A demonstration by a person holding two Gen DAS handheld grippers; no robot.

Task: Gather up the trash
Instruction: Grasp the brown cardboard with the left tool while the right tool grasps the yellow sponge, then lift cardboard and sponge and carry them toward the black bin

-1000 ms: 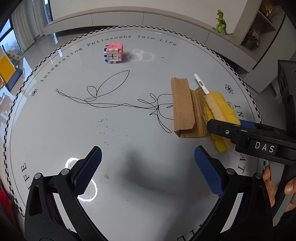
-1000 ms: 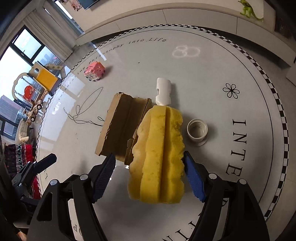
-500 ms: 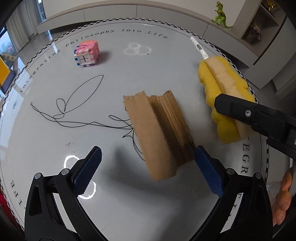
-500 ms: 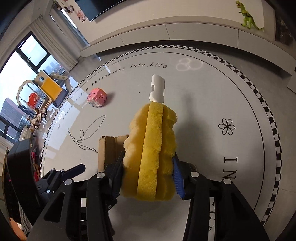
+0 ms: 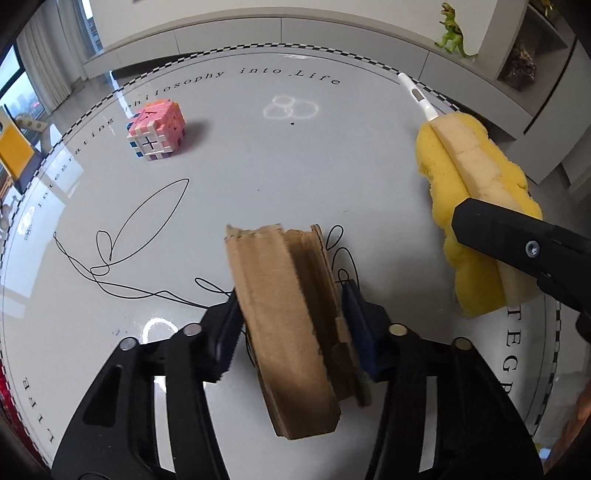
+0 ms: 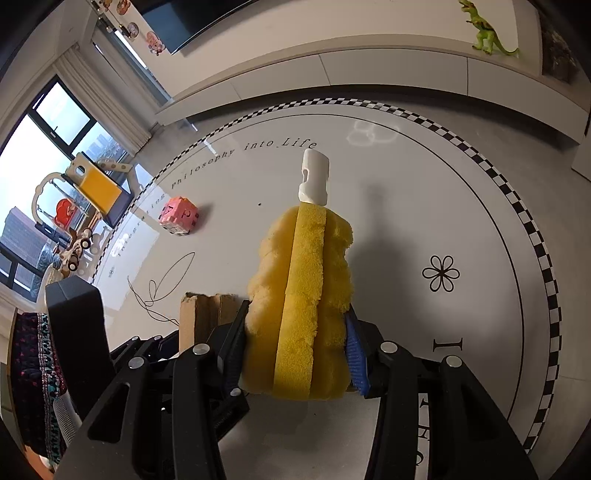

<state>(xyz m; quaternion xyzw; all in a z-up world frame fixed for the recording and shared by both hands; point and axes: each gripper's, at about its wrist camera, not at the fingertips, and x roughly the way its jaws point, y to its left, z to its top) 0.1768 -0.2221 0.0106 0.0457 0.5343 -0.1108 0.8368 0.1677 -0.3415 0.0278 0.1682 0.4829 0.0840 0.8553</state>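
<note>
Jaws of the left gripper are clamped on a folded cardboard piece, one blue pad against each side; the cardboard projects forward and tilts above the tabletop. Jaws of the right gripper are closed on a yellow sponge brush, gripping its lower part, with the white handle stub pointing away from the camera. In the left wrist view the sponge brush is held well apart from the cardboard, to its right.

Tabletop: round, glossy, white-grey, with a checkered border, printed lettering along the rim, a black line drawing and a flower mark. A pink block cube rests on it near the far-left edge.

Room: a low grey ledge curves behind the tabletop and carries a green toy dinosaur. Windows with curtains and toys stand at left.
</note>
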